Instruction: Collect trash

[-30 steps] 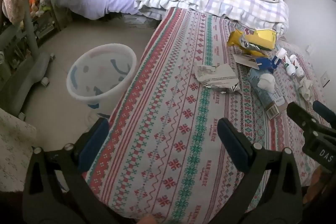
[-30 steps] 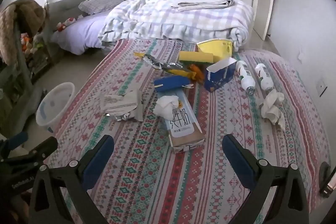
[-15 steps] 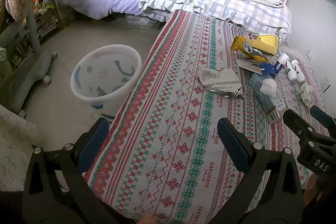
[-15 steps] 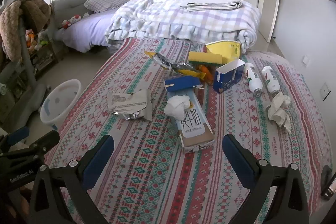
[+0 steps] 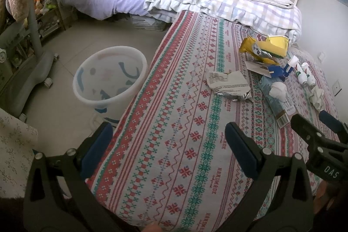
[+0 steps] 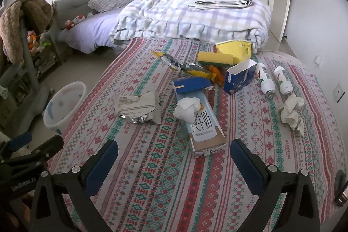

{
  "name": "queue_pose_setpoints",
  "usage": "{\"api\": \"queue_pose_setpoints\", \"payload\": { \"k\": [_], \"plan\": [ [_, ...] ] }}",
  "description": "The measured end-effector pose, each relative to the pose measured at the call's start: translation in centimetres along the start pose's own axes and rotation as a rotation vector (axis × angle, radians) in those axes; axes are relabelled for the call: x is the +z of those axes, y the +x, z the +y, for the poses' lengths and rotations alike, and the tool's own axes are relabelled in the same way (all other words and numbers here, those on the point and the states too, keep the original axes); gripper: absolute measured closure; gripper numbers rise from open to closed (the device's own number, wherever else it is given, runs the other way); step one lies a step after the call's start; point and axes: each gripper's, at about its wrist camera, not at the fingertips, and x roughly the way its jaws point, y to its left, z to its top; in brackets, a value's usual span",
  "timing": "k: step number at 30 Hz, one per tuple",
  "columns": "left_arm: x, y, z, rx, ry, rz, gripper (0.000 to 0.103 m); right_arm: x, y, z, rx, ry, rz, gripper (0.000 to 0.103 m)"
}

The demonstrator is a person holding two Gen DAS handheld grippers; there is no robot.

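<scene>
Over the near edge of the bed [image 5: 174, 123], the left hand-held gripper [image 5: 169, 145] hangs with its blue pads spread wide and nothing between them. From this camera the white bin [image 5: 108, 77] stands on the floor just beside the bed's left side, its mouth open towards us. Further up the patterned cover lies a torn foil wrapper [image 5: 228, 85], and past it a cluster: a yellow bag [image 5: 261, 48], a small blue box [image 5: 277, 71], a crumpled tissue [image 5: 278, 89] sitting on a long milk carton [image 5: 280, 105]. The right hand-held gripper [image 5: 317, 123] pokes in from the right.

The right hand-held gripper's own camera looks straight down the bed; its pads [image 6: 102, 158] are spread too, holding nothing. Here the carton's printed face is readable (the left view shows only its edge), and an upright blue box [image 6: 239, 75], two white bottles [image 6: 275, 79] lying side by side and a second wad of paper [image 6: 292, 111] show plainly. The bin sits small at the left [image 6: 65, 105], well apart from the trash. A plaid quilt [image 6: 195, 16] is heaped at the far end.
</scene>
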Motion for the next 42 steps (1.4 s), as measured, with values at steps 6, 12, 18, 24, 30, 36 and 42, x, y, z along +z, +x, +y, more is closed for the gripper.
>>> {"api": "queue_pose_setpoints", "payload": {
  "k": [6, 12, 18, 24, 30, 36, 42],
  "plan": [
    [0.09, 0.08, 0.02, -0.001, 0.002, 0.000, 0.001, 0.05, -0.02, 0.01, 0.000, 0.000, -0.001, 0.000],
    [0.10, 0.09, 0.02, -0.001, 0.002, 0.000, 0.001, 0.06, 0.05, 0.01, 0.001, 0.000, 0.002, 0.000],
    [0.06, 0.10, 0.03, -0.001, 0.001, 0.000, 0.001, 0.09, 0.01, 0.02, 0.003, 0.004, 0.005, 0.000],
    [0.05, 0.11, 0.02, -0.001, 0.001, 0.000, 0.001, 0.10, 0.01, -0.01, 0.005, 0.006, 0.006, 0.000],
    [0.04, 0.11, 0.03, -0.002, 0.000, 0.000, 0.001, 0.10, 0.01, -0.02, 0.004, 0.005, 0.005, 0.000],
    [0.10, 0.08, 0.09, -0.003, 0.000, 0.000, 0.001, 0.11, 0.02, -0.04, 0.004, 0.006, 0.006, 0.000],
    [0.11, 0.06, 0.05, -0.003, -0.001, -0.002, 0.001, 0.13, -0.03, -0.33, 0.002, 0.012, 0.006, 0.000]
  ]
}}
